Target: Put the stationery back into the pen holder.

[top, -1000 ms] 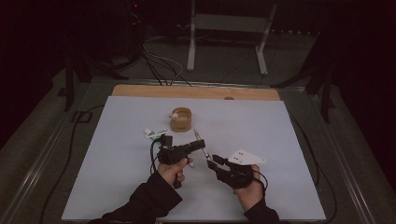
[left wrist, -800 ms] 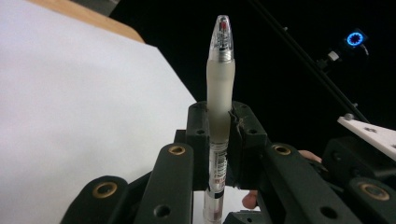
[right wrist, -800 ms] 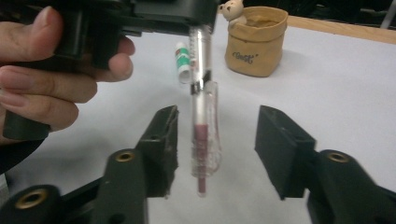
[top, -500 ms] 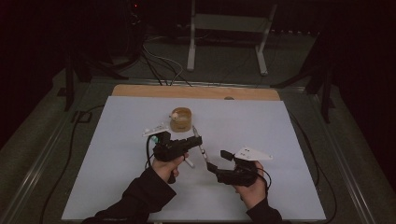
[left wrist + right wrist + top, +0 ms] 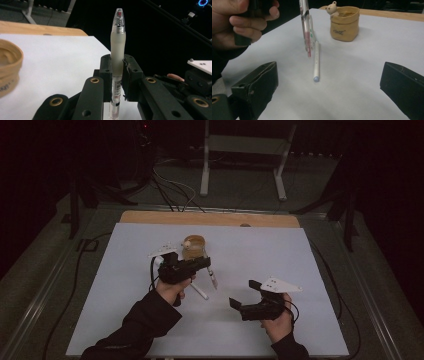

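Note:
My left gripper is shut on a clear pen with a frosted grip, which stands upright between the jaws. That pen hangs tip-down just above the table, and its lower end hovers over a white pen lying flat. The white pen rests in front of a tan pouch-shaped cup with a small bear figure on its rim. My right gripper stands open low over the table, to the right of both pens, with nothing between its jaws.
The white mat covers a wooden table whose far edge shows behind the cup. The hand holding the left gripper sits close to the pens. Cables and a metal stand lie on the floor beyond.
The two grippers have drawn apart. My left gripper moved back toward the cup with the clear pen in it. My right gripper shifted right and toward the near edge, jaws open.

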The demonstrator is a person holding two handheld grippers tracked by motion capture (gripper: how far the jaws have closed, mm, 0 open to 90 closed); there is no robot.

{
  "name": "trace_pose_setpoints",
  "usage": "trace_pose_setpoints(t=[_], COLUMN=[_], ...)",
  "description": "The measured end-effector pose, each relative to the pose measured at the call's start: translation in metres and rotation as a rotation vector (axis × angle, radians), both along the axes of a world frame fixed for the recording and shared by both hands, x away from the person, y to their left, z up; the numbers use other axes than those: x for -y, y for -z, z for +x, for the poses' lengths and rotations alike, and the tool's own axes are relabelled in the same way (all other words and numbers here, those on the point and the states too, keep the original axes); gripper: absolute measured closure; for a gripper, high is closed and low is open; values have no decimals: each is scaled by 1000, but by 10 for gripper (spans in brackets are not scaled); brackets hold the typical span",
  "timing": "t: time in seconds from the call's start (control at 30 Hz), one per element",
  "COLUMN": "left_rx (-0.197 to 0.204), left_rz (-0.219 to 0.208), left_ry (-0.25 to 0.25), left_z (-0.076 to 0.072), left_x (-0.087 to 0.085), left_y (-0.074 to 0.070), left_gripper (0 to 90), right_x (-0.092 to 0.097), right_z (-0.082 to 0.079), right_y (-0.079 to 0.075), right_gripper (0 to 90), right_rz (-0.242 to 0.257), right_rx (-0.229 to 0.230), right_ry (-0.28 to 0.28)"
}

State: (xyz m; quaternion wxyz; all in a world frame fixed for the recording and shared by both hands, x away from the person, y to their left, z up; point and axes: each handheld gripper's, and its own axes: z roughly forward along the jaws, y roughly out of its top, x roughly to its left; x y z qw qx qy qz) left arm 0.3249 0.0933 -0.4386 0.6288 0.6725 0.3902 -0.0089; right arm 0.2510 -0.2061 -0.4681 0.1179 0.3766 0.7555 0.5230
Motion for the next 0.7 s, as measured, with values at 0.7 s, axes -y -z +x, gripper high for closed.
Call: trace_pose_setpoints(t=[0.7], left_rx=[108], left_rz=[47], left_ry=[-71], left_z=[39], left_x=[-29], left_y=[-29], left_gripper=[804], right_x=[2], right_z=[5], right_y=[5], right_gripper=[14], right_rz=[58], right_rx=[-9], right_ry=[-43])
